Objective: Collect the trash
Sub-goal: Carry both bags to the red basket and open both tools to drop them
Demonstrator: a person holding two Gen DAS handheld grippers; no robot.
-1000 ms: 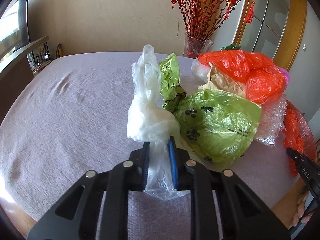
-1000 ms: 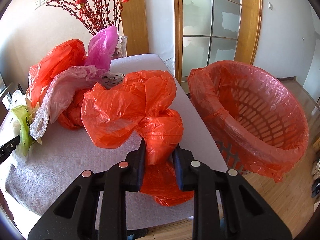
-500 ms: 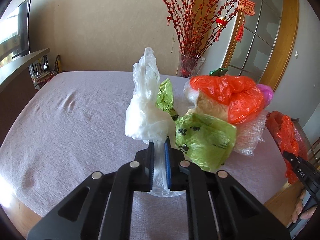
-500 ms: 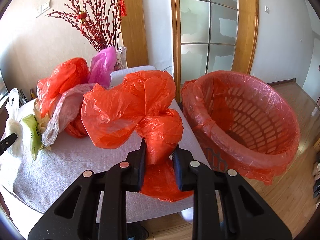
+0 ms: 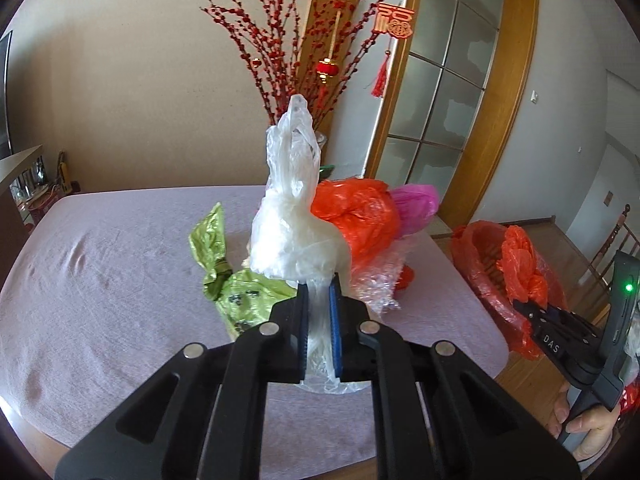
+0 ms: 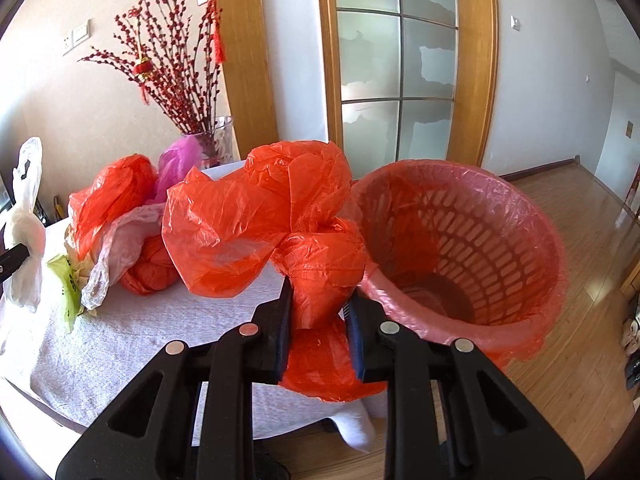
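Note:
My left gripper is shut on a white plastic bag, held upright above the table; the same white bag shows at the left edge of the right wrist view. My right gripper is shut on a crumpled orange plastic bag, lifted off the table's right end beside the red-lined basket. From the left wrist view the right gripper holds that orange bag in front of the basket.
A pile stays on the cloth-covered table: a green bag, an orange bag, a pink bag and bubble wrap. A glass vase of red branches stands behind. Wood floor lies at right.
The left gripper closed tighter on the white bag and rose with it, swinging right. The right gripper carried the orange bag up and right, closer to the basket.

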